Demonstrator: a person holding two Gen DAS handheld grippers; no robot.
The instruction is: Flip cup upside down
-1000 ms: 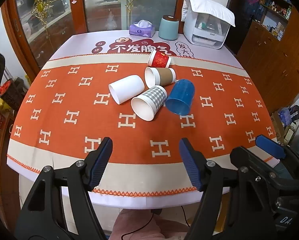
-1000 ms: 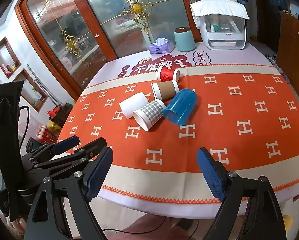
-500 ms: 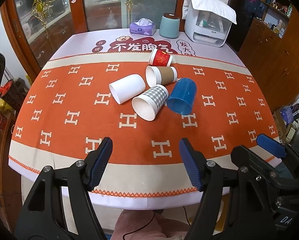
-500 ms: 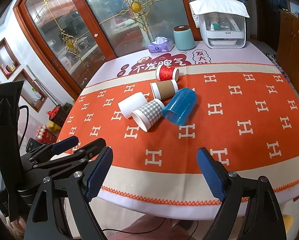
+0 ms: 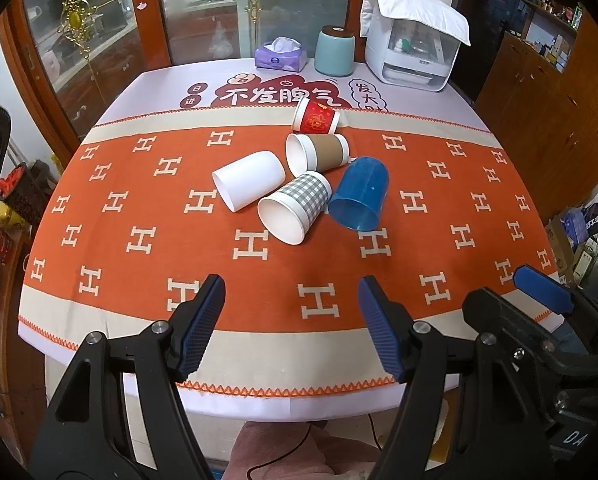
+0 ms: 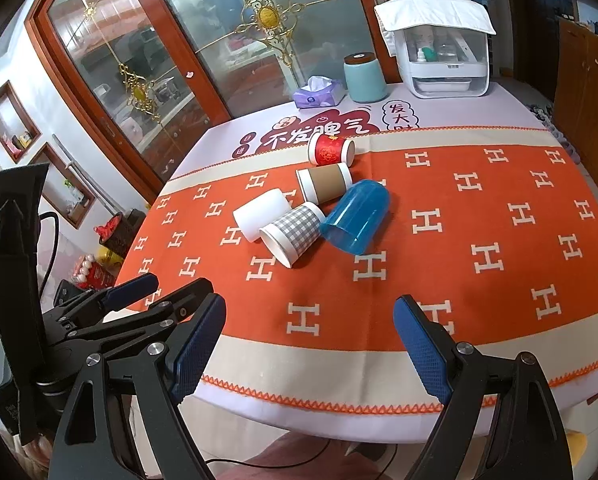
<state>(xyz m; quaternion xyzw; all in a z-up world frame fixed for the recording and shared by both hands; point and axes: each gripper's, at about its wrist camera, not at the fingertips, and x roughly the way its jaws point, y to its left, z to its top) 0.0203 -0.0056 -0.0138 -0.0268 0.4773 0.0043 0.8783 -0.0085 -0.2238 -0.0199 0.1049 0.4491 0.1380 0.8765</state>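
Observation:
Several cups lie on their sides in a cluster mid-table: a white cup (image 5: 249, 185) (image 6: 261, 215), a grey checked cup (image 5: 297, 206) (image 6: 293, 232), a blue plastic cup (image 5: 361, 198) (image 6: 357, 216), a brown-sleeved cup (image 5: 319, 153) (image 6: 325, 182) and a red cup (image 5: 316, 117) (image 6: 331, 150). My left gripper (image 5: 291, 322) is open and empty over the table's near edge. My right gripper (image 6: 309, 338) is open and empty, also at the near edge, to the right of the left one.
An orange patterned tablecloth (image 5: 139, 216) covers the round table. At the far edge stand a purple tissue box (image 5: 281, 56), a teal canister (image 5: 335, 52) and a white appliance (image 5: 413, 46). Glass doors stand behind; wooden cabinets (image 5: 547, 92) on the right.
Both grippers have drifted slightly forward toward the table. The cups have not moved and both grippers stay open.

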